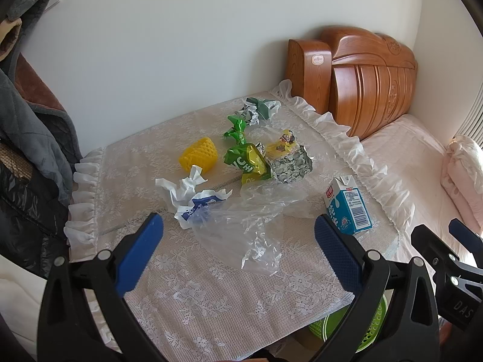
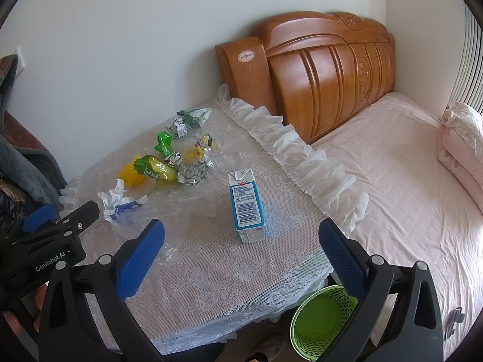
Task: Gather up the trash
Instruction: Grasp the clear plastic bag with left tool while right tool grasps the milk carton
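Trash lies on a lace-covered table (image 1: 211,295): a clear plastic bag (image 1: 253,217), crumpled white and blue paper (image 1: 193,196), a yellow foam net (image 1: 199,154), green snack wrappers (image 1: 247,160), crumpled foil (image 1: 289,166) and a blue milk carton (image 1: 348,205) standing upright. My left gripper (image 1: 238,241) is open and empty, just short of the plastic bag. My right gripper (image 2: 241,247) is open and empty, with the milk carton (image 2: 247,208) between and just beyond its fingertips. A green mesh bin (image 2: 320,319) stands on the floor below the table's near right corner.
A bed with a pink cover (image 2: 392,181) and a wooden headboard (image 2: 326,69) lies to the right of the table. Dark jackets (image 1: 27,138) hang at the left. A white wall stands behind the table.
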